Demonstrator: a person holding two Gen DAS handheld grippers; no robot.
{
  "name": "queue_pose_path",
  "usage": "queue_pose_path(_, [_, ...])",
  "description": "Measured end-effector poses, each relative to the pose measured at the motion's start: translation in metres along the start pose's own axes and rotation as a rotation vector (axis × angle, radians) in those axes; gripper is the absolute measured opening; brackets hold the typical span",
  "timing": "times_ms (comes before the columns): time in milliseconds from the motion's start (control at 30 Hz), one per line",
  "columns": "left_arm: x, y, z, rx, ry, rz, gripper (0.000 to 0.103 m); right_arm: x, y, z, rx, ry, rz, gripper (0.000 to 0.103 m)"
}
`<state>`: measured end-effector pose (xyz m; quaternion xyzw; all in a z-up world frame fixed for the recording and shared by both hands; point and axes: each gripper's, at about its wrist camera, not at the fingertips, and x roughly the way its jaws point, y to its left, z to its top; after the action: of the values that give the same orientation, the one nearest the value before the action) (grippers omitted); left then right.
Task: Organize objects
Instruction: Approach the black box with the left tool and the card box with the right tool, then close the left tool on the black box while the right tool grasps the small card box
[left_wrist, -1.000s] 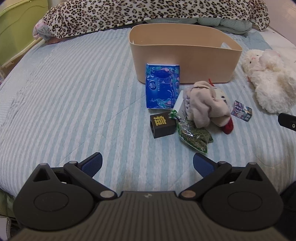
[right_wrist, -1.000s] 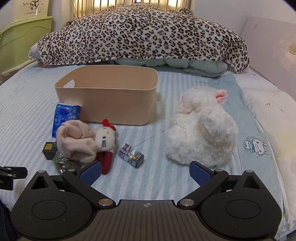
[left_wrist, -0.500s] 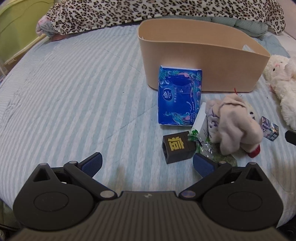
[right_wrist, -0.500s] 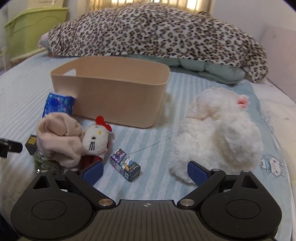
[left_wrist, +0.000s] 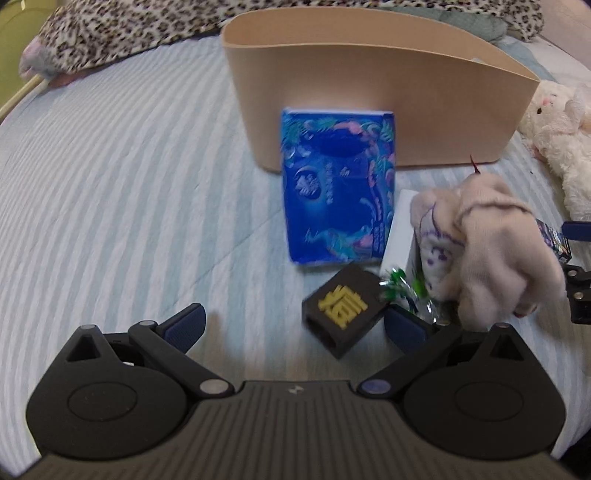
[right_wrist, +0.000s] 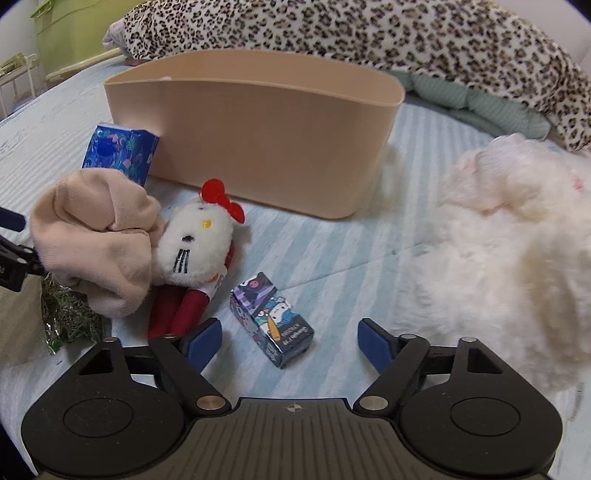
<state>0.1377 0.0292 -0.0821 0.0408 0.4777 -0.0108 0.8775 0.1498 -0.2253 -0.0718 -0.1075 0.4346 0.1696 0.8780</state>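
A beige bin (left_wrist: 369, 96) stands on the striped bed; it also shows in the right wrist view (right_wrist: 258, 122). A blue tissue pack (left_wrist: 336, 188) leans at its front. A black block with a gold character (left_wrist: 341, 308) lies just ahead of my open, empty left gripper (left_wrist: 295, 325). Beside it lie a green-filled clear bag (left_wrist: 410, 295) and a beige sock (left_wrist: 491, 254) on a Hello Kitty plush (right_wrist: 195, 243). My open, empty right gripper (right_wrist: 290, 341) is low over a small cartoon-printed box (right_wrist: 271, 319).
A large white plush (right_wrist: 509, 251) lies right of the bin. A leopard-print blanket (right_wrist: 369, 33) is heaped behind the bin. A green storage box (right_wrist: 70, 33) stands off the bed at the far left. A white flat item (left_wrist: 399, 229) sits under the sock.
Both grippers have moved forward and down toward the objects. The black block now lies close to the left fingers and the small printed box between the right fingers. Nothing was picked up.
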Motion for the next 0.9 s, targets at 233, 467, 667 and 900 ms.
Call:
queue_pose_path(233, [0.010, 0.001, 0.004, -0.006, 0.011, -0.063, 0.066, 0.006, 0.003, 0.003, 0.021, 0.018, 0.064, 0.042])
queue_pose_path(467, [-0.004, 0.008, -0.001, -0.002, 0.023, -0.113, 0.034, -0.005, 0.002, 0.002, 0.037, 0.026, 0.076, 0.022])
queue_pose_path(667, [-0.031, 0.017, -0.003, -0.012, -0.012, -0.107, 0.034, -0.027, -0.005, 0.004, 0.068, -0.012, 0.057, 0.022])
queue_pose_path(900, [-0.074, 0.021, 0.019, 0.051, -0.144, -0.074, 0.034, -0.064, -0.010, 0.024, 0.048, -0.111, 0.017, 0.022])
